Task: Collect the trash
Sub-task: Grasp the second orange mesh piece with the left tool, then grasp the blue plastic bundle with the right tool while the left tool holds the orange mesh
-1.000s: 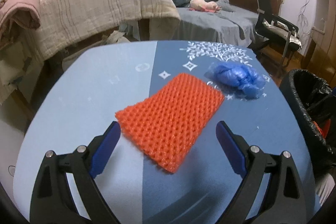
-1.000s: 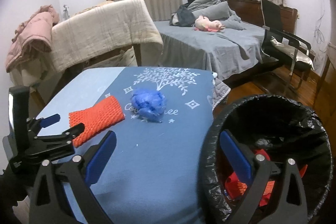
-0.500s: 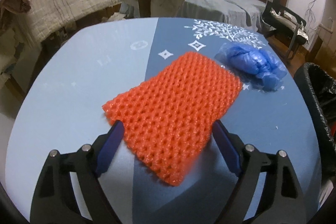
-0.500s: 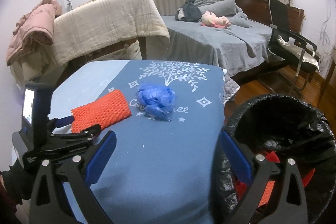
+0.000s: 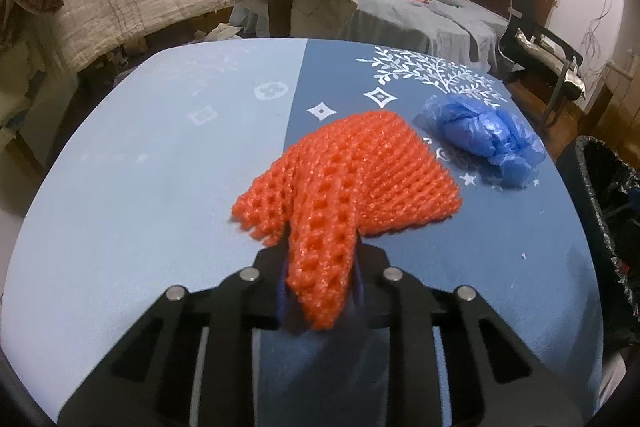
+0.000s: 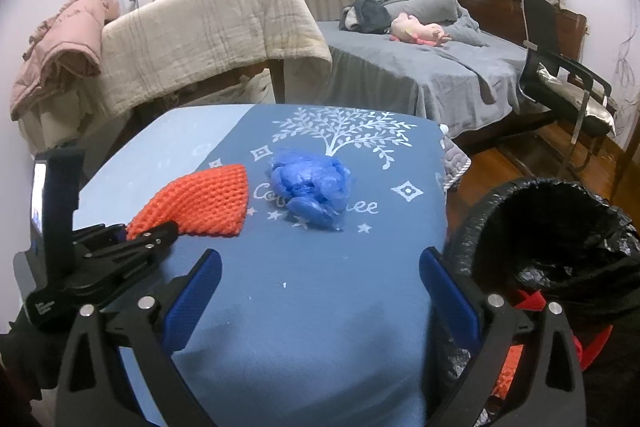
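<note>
My left gripper is closing on the orange foam net's near edge, mid-table. My right gripper gapes over bare cloth; blue bag wad ahead, bin off the right edge.

Dim indoor light, cool purplish cast, strong fisheye bending, dark vignetted corners, soft grainy detail

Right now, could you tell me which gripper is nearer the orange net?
Left. The left gripper is closing on the orange net, already pinching its near edge; the right gripper hangs open, apart from it.
</note>
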The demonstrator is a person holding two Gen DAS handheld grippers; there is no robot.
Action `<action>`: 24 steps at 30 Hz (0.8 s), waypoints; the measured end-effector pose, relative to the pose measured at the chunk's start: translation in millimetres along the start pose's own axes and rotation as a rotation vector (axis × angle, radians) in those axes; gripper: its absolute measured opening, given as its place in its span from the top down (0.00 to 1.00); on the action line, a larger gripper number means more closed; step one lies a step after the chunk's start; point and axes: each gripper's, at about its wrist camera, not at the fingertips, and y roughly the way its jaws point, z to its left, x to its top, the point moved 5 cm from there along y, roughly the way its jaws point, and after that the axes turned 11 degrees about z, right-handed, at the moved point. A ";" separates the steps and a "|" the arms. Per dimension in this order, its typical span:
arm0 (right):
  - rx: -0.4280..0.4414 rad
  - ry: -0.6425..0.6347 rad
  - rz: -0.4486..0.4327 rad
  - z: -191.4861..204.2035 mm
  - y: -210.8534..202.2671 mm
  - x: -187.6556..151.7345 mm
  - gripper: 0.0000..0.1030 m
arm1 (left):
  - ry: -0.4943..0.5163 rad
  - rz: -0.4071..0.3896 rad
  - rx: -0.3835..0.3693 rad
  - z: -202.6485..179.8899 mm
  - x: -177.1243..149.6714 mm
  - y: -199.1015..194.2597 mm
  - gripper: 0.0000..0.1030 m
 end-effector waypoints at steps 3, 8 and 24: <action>0.001 -0.004 0.000 1.4 3.4 3.4 0.06 | -0.004 -0.035 -0.009 0.8 0.6 -8.1 0.79; 0.003 -0.008 -0.001 3.2 12.7 13.4 0.06 | -0.003 -0.080 0.000 6.1 6.3 -23.0 0.79; -0.028 0.017 0.068 3.6 95.5 68.1 0.12 | -0.039 -0.142 0.072 37.0 30.6 -43.0 0.79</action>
